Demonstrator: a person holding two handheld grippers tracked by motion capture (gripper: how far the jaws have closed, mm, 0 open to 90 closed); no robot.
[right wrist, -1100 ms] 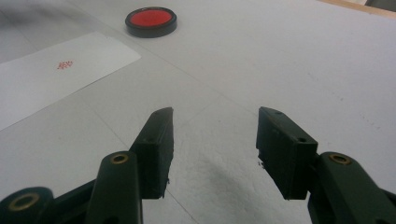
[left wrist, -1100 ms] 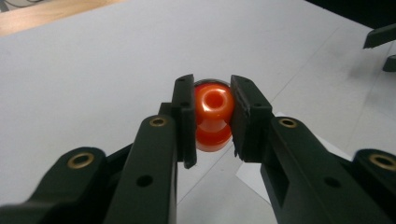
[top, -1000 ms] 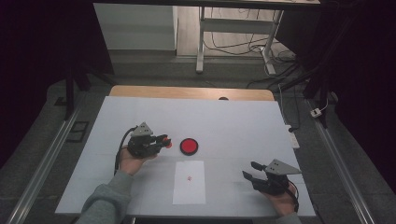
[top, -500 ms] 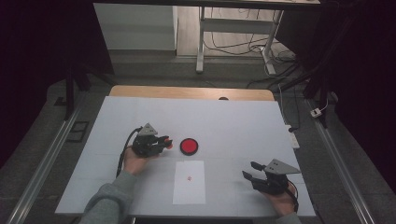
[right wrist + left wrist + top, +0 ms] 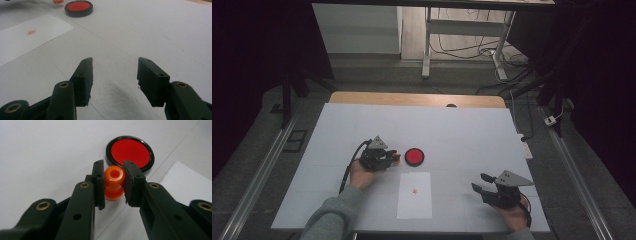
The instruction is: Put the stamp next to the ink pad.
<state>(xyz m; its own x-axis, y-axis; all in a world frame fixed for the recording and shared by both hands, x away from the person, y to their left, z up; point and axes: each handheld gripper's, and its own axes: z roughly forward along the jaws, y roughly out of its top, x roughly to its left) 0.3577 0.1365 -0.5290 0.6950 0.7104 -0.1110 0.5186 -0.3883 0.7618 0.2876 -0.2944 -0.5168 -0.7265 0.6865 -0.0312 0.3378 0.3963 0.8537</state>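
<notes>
The left gripper (image 5: 113, 183) clamps its jaws on an orange spool (image 5: 114, 183) at frame center, just below the red disc (image 5: 130, 152). The right gripper (image 5: 115, 77) rests with jaws apart over the white table (image 5: 155, 30).

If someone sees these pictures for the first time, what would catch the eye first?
Most likely the small orange piece clamped between the black jaws of the left gripper, bright against the white table. Just beyond it lies a red disc with a black rim, near the corner of a white sheet of paper. The right gripper rests open and empty at the table's near right side.
</notes>
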